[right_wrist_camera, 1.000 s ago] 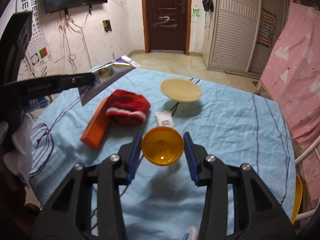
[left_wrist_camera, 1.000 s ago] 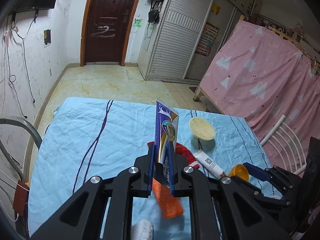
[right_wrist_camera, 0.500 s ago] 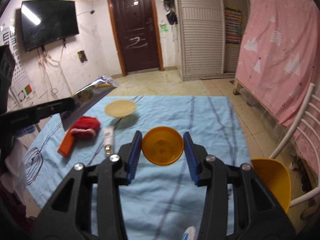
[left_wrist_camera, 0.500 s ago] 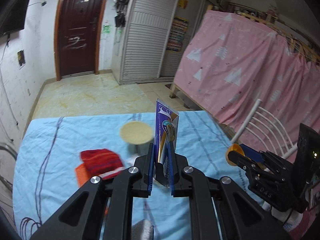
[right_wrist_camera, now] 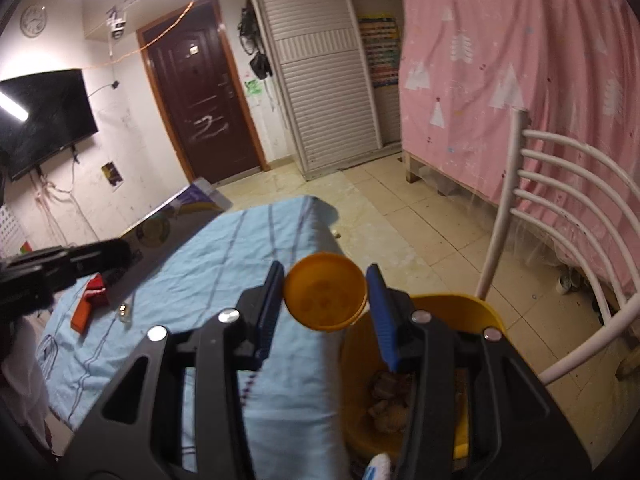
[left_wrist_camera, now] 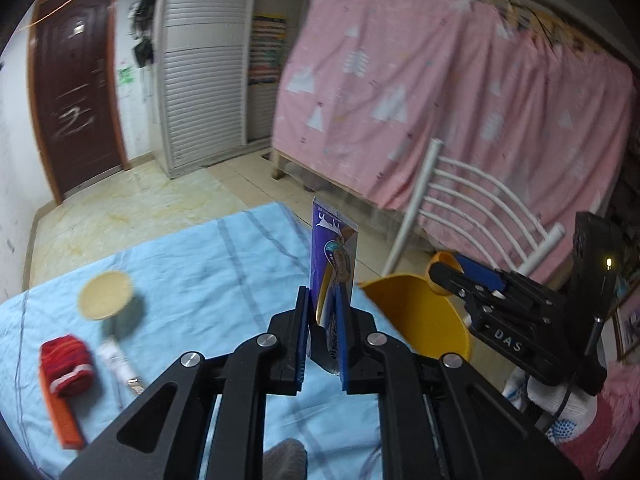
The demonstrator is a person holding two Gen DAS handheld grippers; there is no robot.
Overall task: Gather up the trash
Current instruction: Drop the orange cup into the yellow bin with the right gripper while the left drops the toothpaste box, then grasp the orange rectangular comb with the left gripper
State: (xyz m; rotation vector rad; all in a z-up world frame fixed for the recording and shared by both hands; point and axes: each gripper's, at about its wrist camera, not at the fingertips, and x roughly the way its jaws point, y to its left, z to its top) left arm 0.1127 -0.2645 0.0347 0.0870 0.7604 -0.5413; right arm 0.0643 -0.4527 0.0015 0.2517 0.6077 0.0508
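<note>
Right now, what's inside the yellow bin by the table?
In the yellow bin, crumpled brownish wads lie at the bottom. The right gripper, shut on an orange lid, covers much of the opening, so the rest is hidden.

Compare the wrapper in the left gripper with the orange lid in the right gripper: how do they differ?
The wrapper is flat, purple and printed; the lid is round and plain orange. The wrapper stands on edge, pinched thin by the left gripper; the lid spans the wider gap of the right gripper. Both are held up near the yellow bin.
</note>
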